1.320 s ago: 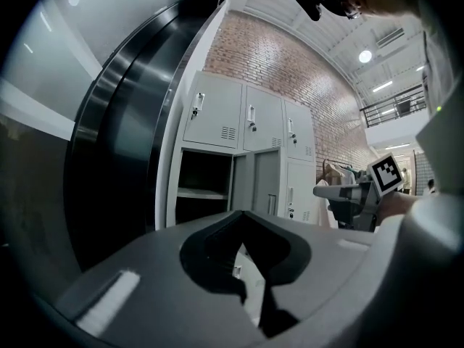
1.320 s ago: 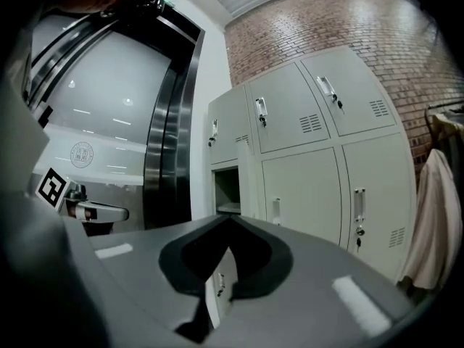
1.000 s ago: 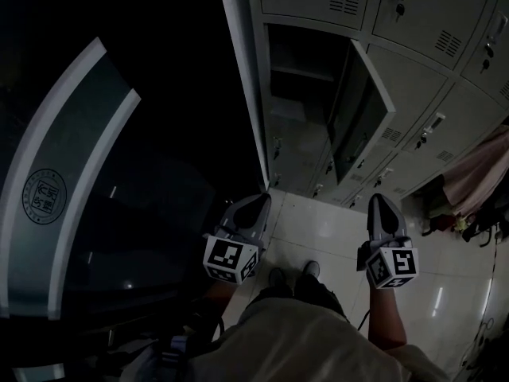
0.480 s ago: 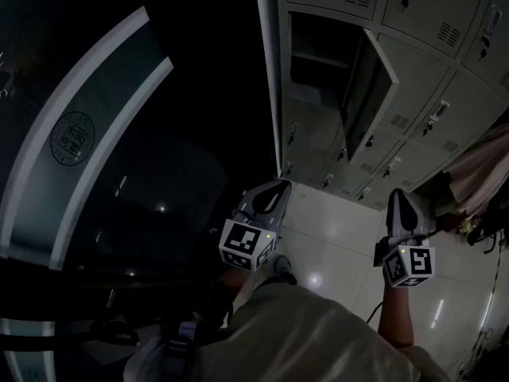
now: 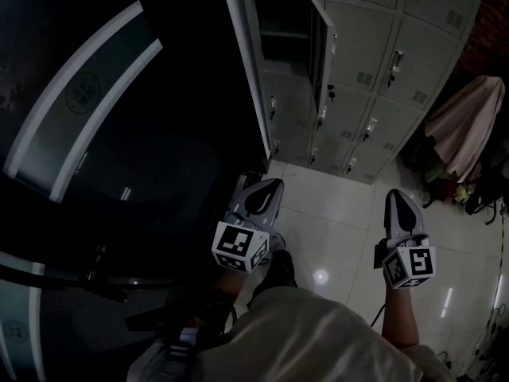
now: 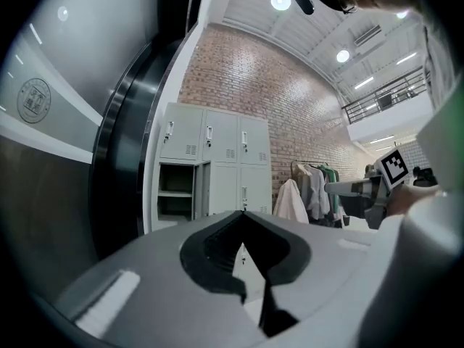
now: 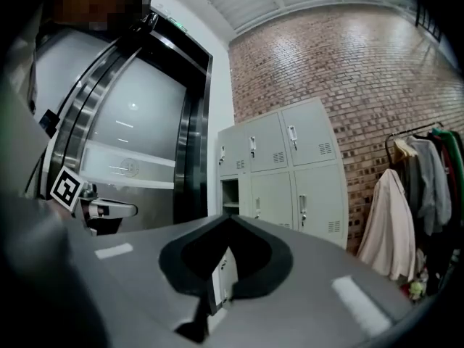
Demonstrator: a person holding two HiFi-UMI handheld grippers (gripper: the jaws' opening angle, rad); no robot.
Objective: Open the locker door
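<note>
From the head view, one locker door [image 5: 321, 42] in the lockers [image 5: 362, 70] already stands swung out, its compartment [image 5: 280, 30] dark and exposed, so I judge the opening done, with nothing obvious left. The left gripper [image 5: 269, 189] and right gripper [image 5: 396, 200] hang over the floor [image 5: 334, 221], well apart from the lockers. In the left gripper view, the fingers [image 6: 210, 256] meet at their tips with only a thin slit lower down. They hold nothing, and the open compartment sits far behind them. In the right gripper view, the fingers [image 7: 254, 259] are pressed fully together and empty, touching nothing, with the opened locker distant beyond.
</note>
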